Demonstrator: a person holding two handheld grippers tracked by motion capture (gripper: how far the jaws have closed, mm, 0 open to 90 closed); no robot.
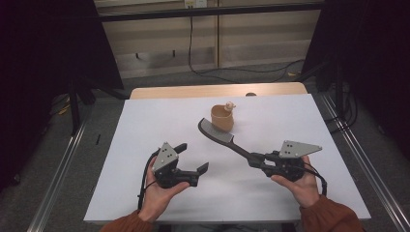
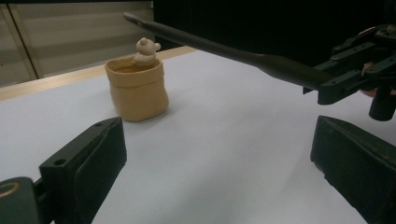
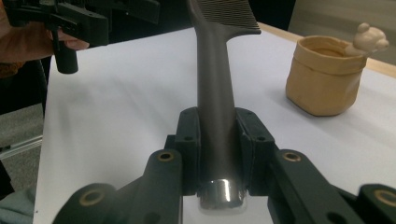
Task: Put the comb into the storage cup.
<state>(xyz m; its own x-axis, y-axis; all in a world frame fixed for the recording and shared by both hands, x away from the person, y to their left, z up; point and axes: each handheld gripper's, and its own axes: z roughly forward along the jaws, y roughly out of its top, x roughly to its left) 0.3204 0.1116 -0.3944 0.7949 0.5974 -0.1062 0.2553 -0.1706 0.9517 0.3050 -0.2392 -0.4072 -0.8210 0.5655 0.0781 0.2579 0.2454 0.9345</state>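
Left tool (image 1: 193, 159) near the person, jaws wide apart, holding nothing, low over the white surface (image 1: 145, 125), well short of the pot. Right tool (image 1: 258, 159) clamps the comb (image 1: 220, 135) by its handle end; comb is lifted, toothed head reaching just beside the tan pot (image 1: 222, 118). Likely step: drop the comb into the pot. Tip it upright, center over the rim, lower slowly, mind the small figure (image 1: 230, 105) on the rim. The soft pot may tip; steady it with the left tool.
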